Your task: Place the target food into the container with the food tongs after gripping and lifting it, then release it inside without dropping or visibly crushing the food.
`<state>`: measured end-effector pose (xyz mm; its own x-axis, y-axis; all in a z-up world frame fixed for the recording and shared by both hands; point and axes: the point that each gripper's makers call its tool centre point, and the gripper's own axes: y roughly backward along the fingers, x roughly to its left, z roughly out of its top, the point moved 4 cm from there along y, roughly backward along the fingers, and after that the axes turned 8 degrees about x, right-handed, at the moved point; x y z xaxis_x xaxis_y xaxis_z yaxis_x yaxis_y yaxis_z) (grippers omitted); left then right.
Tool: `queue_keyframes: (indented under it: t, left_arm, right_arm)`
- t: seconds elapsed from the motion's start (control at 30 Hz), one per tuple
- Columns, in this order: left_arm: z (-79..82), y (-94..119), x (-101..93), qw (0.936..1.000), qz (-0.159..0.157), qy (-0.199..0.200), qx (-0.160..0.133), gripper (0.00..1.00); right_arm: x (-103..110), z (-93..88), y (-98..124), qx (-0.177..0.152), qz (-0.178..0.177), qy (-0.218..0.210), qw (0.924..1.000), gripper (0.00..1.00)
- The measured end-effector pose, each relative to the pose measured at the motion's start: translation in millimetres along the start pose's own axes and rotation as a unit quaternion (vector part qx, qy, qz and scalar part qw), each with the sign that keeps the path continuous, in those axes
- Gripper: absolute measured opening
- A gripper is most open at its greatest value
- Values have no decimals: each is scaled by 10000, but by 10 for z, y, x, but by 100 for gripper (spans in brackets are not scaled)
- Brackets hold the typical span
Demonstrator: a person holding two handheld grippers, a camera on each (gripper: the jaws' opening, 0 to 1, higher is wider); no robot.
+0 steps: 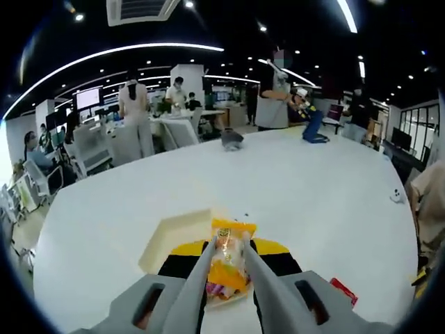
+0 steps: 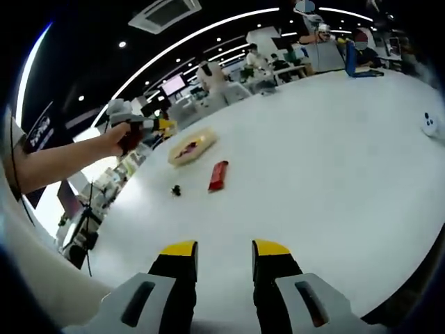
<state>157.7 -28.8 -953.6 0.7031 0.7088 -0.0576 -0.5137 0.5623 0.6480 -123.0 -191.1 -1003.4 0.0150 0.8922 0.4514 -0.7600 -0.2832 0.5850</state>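
Snack packet (image 1: pixel 228 261), light and crinkly, sits pinched between the left tongs (image 1: pixel 227 245) above the tray (image 1: pixel 174 236) on the bench (image 1: pixel 313 188). Right tongs (image 2: pixel 224 248) are spread, holding nothing. A gentle squeeze at its middle seems safest.

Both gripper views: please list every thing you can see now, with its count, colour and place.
Table: one, white, large and round, under everything.
Tongs: one pair, grey, held between the jaws of the left hand-held gripper, closed around the food.
Food packet: one, yellow-orange, between the tong arms, above the container.
Container: one, shallow, pale beige, on the table near the left hand-held gripper.
Red packet: one, on the table beside the container.
Small dark object: one, black, near the red packet; too small to identify.
People: several, in the background by desks.
Left hand-held gripper: grey with yellow and black jaws.
Right hand-held gripper: same colours, jaws apart, empty.
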Motion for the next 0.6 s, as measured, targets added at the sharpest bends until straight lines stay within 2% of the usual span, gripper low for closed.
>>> queue_keyframes:
  t: [0.1, 0.23, 0.27, 0.33, 0.37, 0.43, 0.6]
  left_arm:
    - [134, -30, 138, 10000, 53, 13, -71, 22]
    - [307, -16, 313, 9997, 135, -67, -201, 22]
    - [351, -16, 418, 9994, 221, 46, -264, 22]
    - [373, -24, 462, 9991, 274, 117, -286, 22]
    - [446, -45, 539, 9987, 327, 184, -338, 22]
    - [506, -48, 572, 9985, 331, 216, -391, 22]
    - [776, -214, 865, 9978, 488, 78, -453, 22]
  right_arm:
    - [55, 118, -35, -43, -4, 116, 9999, 31]
    - [57, 73, -18, 34, -12, 152, 9999, 31]
    - [49, 46, 16, 30, -21, 95, 9999, 31]
    - [30, 26, 11, 63, -42, 89, 9999, 31]
    - [16, 53, 11, 28, -57, 82, 9999, 31]
    - [4, 86, 10, -25, -70, 66, 10000, 31]
    - [28, 53, -9, 72, -16, 145, 9999, 31]
